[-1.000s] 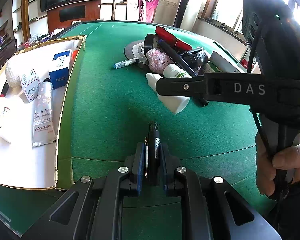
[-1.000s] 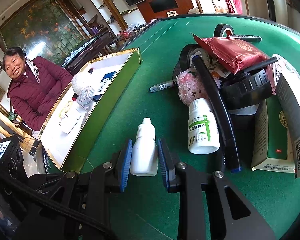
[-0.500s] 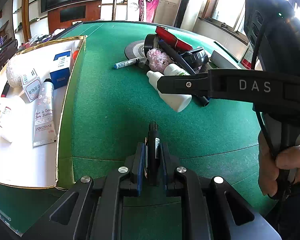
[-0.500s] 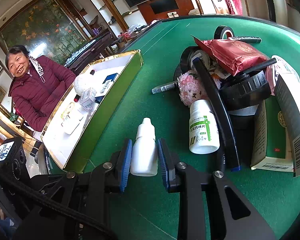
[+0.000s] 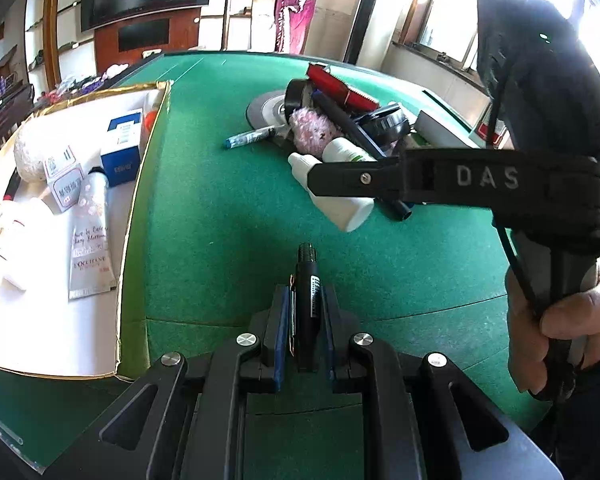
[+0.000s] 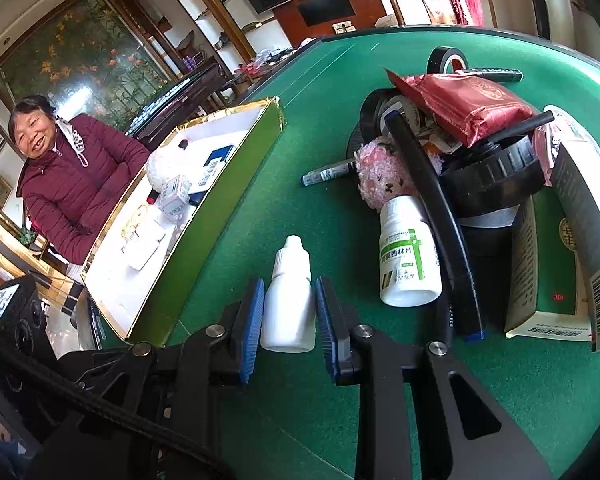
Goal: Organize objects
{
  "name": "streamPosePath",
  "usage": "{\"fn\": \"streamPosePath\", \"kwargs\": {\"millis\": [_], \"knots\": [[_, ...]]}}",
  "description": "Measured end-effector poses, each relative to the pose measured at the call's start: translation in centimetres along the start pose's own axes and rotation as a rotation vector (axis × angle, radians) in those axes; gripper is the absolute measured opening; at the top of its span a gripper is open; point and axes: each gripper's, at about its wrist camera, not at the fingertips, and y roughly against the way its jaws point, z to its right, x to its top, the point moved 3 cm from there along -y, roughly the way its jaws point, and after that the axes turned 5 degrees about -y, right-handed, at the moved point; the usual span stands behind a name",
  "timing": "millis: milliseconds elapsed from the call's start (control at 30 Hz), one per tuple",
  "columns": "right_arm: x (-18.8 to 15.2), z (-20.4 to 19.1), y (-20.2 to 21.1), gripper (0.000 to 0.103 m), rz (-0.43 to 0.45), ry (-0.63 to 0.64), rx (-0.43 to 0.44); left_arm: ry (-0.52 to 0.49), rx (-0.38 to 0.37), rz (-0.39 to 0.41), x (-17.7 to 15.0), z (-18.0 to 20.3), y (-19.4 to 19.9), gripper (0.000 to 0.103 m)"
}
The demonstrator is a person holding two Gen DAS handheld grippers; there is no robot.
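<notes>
The left gripper (image 5: 304,320) is pinched tight on a black marker pen (image 5: 307,300), which stands lengthwise between its blue pads with the ridged tip pointing forward, above the green felt table (image 5: 220,220). The right gripper (image 6: 288,316) has its blue pads pressed against both sides of a small white dropper bottle (image 6: 290,296), nozzle pointing away; from the left wrist view the same bottle is seen in those jaws, its flat base toward the camera and clear of the felt. A hand (image 5: 568,320) grips the right gripper's handle at the far right of that view.

Just beside the dropper bottle lies a white pill bottle (image 6: 408,256) with a green label, on its side against a long black tube (image 6: 432,208). Behind it sits a pink fluffy toy (image 6: 380,172), with a grey marker (image 6: 328,172) lying on the felt to its left. Further back, a red packet (image 6: 468,104) rests on black tape rolls (image 6: 496,168), and a printed carton (image 6: 576,248) stands at the right.

To the left is an open gold-edged box (image 5: 140,208) with a white floor. In it lie a L'Occitane tube (image 5: 90,248), a blue and white carton (image 5: 122,148), a small labelled box (image 5: 64,180) and a white fluffy ball (image 5: 28,152). A person in a maroon padded jacket (image 6: 72,192) stands beyond the box.
</notes>
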Motion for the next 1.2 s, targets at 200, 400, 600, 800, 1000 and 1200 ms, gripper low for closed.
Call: {"fn": "streamPosePath", "kwargs": {"millis": [200,400,600,800,1000,1200], "knots": [[0.1,0.4,1.1,0.024,0.043,-0.069,0.029,-0.009,-0.031,0.005,0.5,0.4,0.7,0.012],[0.5,-0.4,1.4,0.024,0.066,-0.095,0.049,0.015,-0.076,0.074,1.9,-1.3,4.1,0.012],[2.8,-4.7,0.2,0.024,0.061,-0.018,0.046,0.095,-0.078,0.152,3.0,-6.3,8.0,0.012],[7.2,-9.5,-2.8,0.024,0.040,0.066,0.031,0.174,0.005,0.168,4.5,-13.7,9.6,0.012],[11.1,-13.0,-7.9,0.024,-0.021,0.077,0.027,0.194,0.062,0.096,6.4,-18.8,7.4,0.013],[13.5,-13.7,-13.9,0.024,-0.076,0.071,-0.049,0.243,0.053,-0.002,8.7,-21.8,3.7,0.012]]}}
